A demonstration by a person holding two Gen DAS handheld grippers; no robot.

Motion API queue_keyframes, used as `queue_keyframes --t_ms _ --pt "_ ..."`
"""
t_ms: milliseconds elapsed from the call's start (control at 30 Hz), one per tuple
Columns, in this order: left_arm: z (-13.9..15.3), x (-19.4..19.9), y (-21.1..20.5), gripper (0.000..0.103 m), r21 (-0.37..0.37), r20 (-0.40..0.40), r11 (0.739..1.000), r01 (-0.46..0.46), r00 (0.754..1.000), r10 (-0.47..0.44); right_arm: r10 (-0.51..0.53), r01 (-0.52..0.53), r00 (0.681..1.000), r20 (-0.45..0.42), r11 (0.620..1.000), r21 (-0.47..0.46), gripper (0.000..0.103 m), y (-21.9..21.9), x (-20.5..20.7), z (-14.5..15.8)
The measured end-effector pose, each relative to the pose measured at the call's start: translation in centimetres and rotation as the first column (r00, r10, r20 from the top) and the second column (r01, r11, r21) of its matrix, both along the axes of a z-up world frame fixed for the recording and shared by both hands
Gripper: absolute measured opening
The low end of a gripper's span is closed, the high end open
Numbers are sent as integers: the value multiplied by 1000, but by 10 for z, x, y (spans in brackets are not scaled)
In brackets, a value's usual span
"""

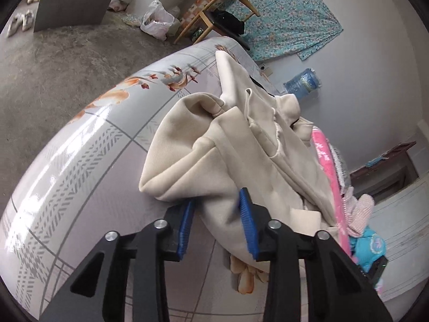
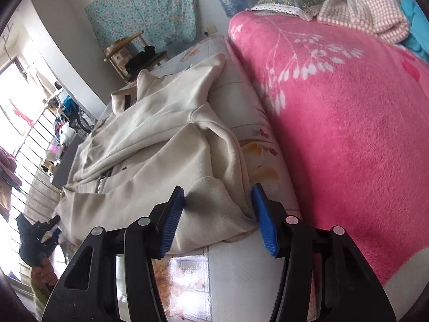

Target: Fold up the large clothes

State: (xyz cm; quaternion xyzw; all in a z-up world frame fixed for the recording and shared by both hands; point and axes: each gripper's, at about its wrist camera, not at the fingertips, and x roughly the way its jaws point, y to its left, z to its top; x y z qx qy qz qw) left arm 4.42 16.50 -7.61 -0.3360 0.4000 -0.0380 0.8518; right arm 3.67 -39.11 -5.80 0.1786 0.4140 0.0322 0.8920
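Bedroom, floral mat (image 1: pixel 80 145) on the bed.
My left claw (image 1: pixel 217 209) and right claw (image 2: pixel 218 201) both stand apart around folds of the cream zip jacket (image 2: pixel 161 145); plastic bag (image 1: pixel 158 21) far off, contents unclear.

Grey floor (image 1: pixel 53 61), wooden chair (image 1: pixel 214 13), white walls (image 1: pixel 375 80)

The jacket (image 1: pixel 214 161) covers the bed (image 1: pixel 80 147) beneath it, and its lower hem is hidden behind the left hand-held gripper (image 1: pixel 218 224). In the right wrist view its cuff passes behind the right hand-held gripper (image 2: pixel 218 214); whether either pad touches the cloth cannot be told. The pink blanket (image 2: pixel 348 120) is cut off at the right edge. The person's hand (image 2: pixel 44 271) at the lower left is mostly out of frame.
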Motion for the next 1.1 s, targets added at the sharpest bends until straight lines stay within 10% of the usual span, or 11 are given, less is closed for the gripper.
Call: queue_keyframes --t_ms 100,267,533,800,967,1100 --pt "11 2 -21 14 177 10 984 10 1000 -12 34 -35 999 -22 997 -62 16 13 3 -1" --pt "44 -20 -34 4 338 93 941 9 995 -42 38 -34 999 25 988 -150 12 25 -14 21" --pt "76 -81 -2 4 277 83 959 62 993 -89 59 -56 997 58 997 -55 11 19 -72 54" --pt "16 -118 27 21 187 -105 979 82 993 -63 -11 9 994 -112 1000 -17 34 -10 -100 5" --pt "46 -135 37 29 284 17 959 -12 1000 7 -71 70 997 -15 995 -69 50 -9 -113 33" --pt "65 -126 4 39 281 85 953 109 987 -138 24 -22 999 23 995 -102 55 29 -110 43"
